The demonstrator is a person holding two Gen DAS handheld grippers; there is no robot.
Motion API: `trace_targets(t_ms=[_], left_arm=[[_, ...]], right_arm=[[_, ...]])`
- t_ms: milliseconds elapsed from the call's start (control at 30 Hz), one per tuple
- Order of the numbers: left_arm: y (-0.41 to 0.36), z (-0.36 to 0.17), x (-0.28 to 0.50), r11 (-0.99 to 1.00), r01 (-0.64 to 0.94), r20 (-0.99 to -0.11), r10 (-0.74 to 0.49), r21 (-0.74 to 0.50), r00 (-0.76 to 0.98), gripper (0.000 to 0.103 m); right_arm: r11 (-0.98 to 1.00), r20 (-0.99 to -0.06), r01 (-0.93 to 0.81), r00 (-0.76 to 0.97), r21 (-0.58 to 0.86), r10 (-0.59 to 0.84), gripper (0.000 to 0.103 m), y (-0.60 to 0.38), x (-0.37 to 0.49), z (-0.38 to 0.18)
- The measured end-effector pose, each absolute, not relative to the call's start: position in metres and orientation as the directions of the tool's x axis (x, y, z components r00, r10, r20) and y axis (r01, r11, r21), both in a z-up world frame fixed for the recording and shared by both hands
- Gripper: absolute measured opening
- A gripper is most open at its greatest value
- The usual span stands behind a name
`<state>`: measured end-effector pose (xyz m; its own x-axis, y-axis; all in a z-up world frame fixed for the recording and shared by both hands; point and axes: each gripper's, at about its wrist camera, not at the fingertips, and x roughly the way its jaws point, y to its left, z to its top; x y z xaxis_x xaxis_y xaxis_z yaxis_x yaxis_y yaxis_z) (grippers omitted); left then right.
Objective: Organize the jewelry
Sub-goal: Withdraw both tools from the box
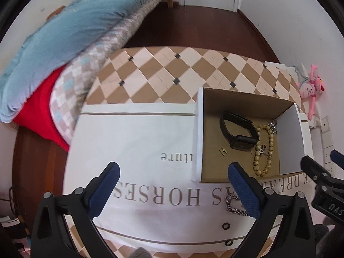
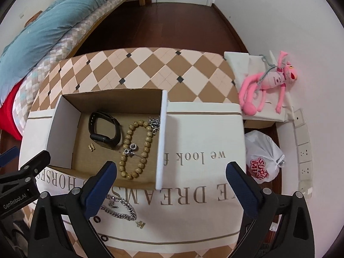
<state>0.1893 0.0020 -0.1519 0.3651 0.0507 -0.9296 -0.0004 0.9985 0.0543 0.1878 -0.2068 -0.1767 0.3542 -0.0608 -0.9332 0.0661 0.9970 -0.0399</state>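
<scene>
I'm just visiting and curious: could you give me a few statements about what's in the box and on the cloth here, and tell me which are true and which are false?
1. The black watch lies inside the cardboard box. True.
2. The wooden bead bracelet lies on the cloth outside the box. False: it is inside the box, beside the watch.
3. A silver chain bracelet lies on the white printed cloth, outside the box. True.
4. The right gripper is clamped on the chain. False: it is open and holds nothing.
5. Both gold H-shaped earrings are in the box. False: one earring is inside, the other earring lies on the cloth.
</scene>
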Motion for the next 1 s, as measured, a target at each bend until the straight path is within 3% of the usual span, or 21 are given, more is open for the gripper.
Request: trace_targets(t_ms=[200, 767, 1000], left_arm=[[-0.001, -0.127, 0.166, 0.996, -0.009, -0.896, 0.079, 0.083, 0.438, 0.103], [-0.008, -0.062, 0.108, 1.000, 0.011, -0.842, 0.008, 0.016, 0.540, 0.103], [-0.005, -0.061, 0.097, 0.999, -0.015, -0.828, 0.049, 0.049, 0.558, 0.103]], right_arm=[[0.996, -0.909, 0.085, 0.410, -0.038, -0.070, 0.103, -0.211, 0.166, -0.156], [0.994, -0.825, 0.107, 0.560, -0.011, -0.070, 0.103, -0.209, 0.100, -0.081], [0.993, -0.824, 0.117, 0.565, 0.031, -0.041, 0.103, -0.213, 0.081, -0.071]])
